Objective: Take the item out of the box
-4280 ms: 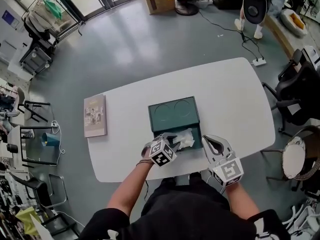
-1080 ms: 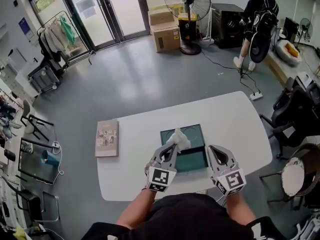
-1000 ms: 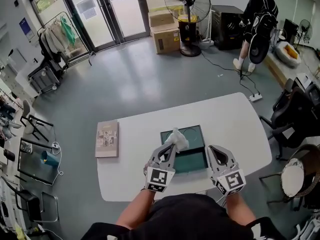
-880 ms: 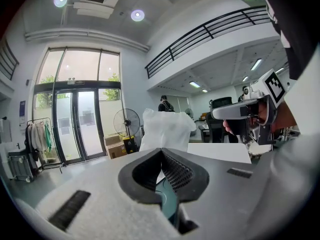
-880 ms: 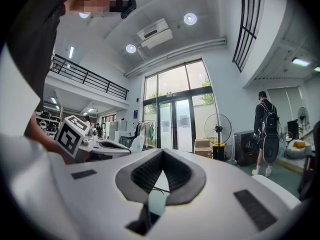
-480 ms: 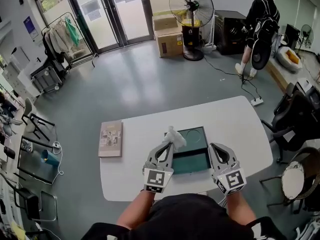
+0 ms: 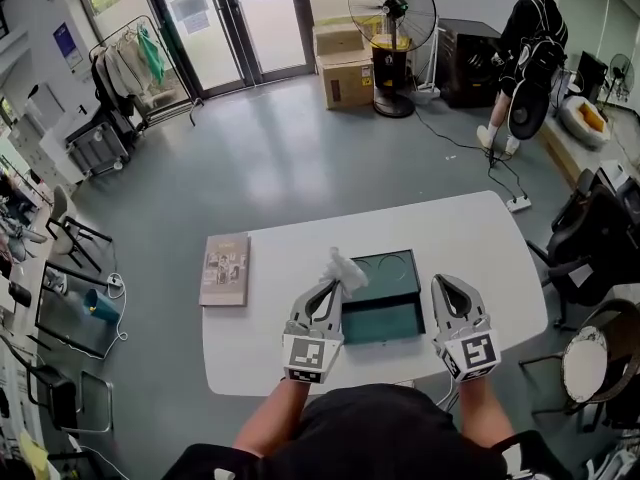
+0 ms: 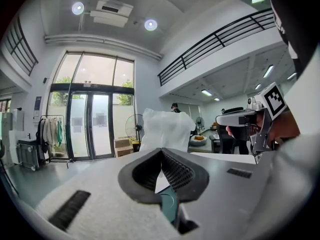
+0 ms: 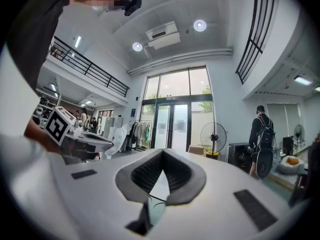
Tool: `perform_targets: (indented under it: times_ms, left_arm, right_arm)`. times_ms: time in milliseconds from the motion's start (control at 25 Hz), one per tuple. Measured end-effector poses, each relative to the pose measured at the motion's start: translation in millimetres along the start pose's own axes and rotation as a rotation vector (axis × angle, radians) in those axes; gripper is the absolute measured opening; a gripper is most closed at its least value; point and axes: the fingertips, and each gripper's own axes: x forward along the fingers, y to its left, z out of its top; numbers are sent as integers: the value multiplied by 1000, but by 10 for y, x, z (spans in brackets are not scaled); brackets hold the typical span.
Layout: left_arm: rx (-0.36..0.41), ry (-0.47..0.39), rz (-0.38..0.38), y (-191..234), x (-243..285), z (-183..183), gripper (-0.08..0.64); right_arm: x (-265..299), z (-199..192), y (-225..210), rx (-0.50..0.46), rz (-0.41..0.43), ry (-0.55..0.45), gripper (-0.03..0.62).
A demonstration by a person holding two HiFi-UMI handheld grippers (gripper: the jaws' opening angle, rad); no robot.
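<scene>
A white table (image 7: 480, 238) is set on a grey hall floor, with an open green box (image 7: 385, 308) near its front edge and a book (image 7: 225, 268) well to the left. The left gripper (image 7: 333, 283) is held level over the box's left rim, clenched on a white crumpled item (image 7: 343, 268) lifted clear of the box. The right gripper (image 7: 445, 283) is held level just beside the box's right side, its jaws closed together on nothing.
</scene>
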Motion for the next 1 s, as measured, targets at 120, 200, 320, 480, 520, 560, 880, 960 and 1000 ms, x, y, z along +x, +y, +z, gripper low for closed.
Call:
perform_targets:
  times_ms: [120,200,320,480,520,560,880,960,1000]
  left_arm:
    - [-5,4,1,20,-12,1,12]
    - [-8,7,1,21,-5,-8,12]
    - [-10,8,-2,17,26,-7,12]
    - [-12,10,-7,0,46,-11,12]
    - [-13,10,-7,-5,49,-12,12]
    - [-15,8,-8,-11,51,-7,12]
    - [12,-24,-22,-90,54,93,12]
    - [-3,-23,-18,-81,48,103,12]
    - [-25,-20,-15,-86,43,136,14]
  right_arm:
    - [27,19,44,-3,8,1,6]
    - [42,13,46,1,9,3,6]
    - [71,26,52,-6,17,-2,5]
    - [73,70,83,-41,24,-11,5]
    - [71,75,84,-41,25,-14,5]
    - [69,81,84,-39,26,-17,5]
    - [44,91,118,-27,35,-24,5]
    - [51,115,134,-41,33,-25,5]
    - [51,128,148,-48,33,-22,5]
